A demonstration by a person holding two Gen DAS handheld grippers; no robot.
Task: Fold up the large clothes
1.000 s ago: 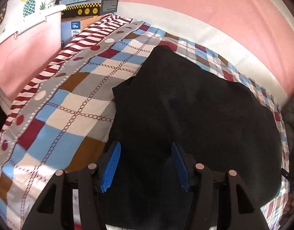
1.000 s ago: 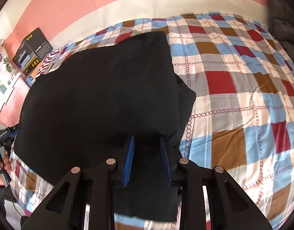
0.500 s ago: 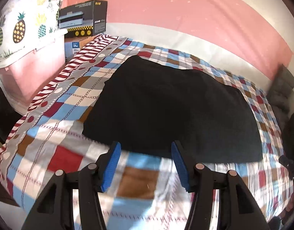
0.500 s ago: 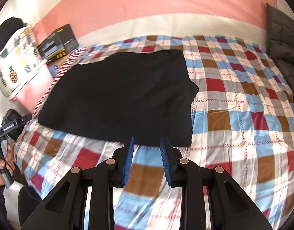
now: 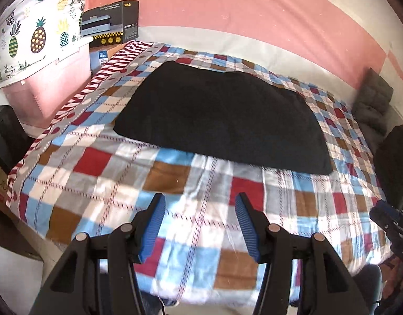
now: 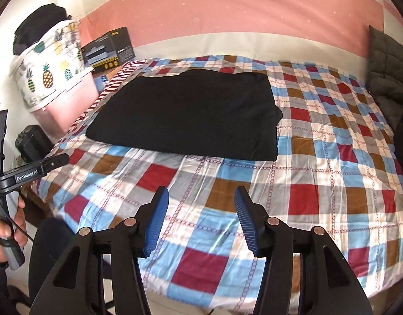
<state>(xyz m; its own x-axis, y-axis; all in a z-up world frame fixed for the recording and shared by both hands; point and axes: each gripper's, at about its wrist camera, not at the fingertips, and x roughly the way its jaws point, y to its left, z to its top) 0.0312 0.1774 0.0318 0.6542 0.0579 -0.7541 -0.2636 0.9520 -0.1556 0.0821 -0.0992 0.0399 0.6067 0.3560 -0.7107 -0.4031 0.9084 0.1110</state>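
A black garment lies folded into a flat rectangle on a checked bedspread, toward the far left of the bed. My left gripper is open and holds nothing; it hangs over the bed's near edge, well short of the garment. The jaws of my right gripper are opening with nothing between them, also back from the garment over the near part of the bed. In the right wrist view the left gripper's body shows at the left edge, held by a hand.
A pink storage box with a pineapple-print cloth stands left of the bed, with cardboard boxes behind it. A grey cushion leans at the right. A pink and white wall runs behind.
Both grippers pulled back and up from over the black garment to the bed's near edge. The right gripper's jaws went from narrow to wide apart. The garment stayed flat on the bed.
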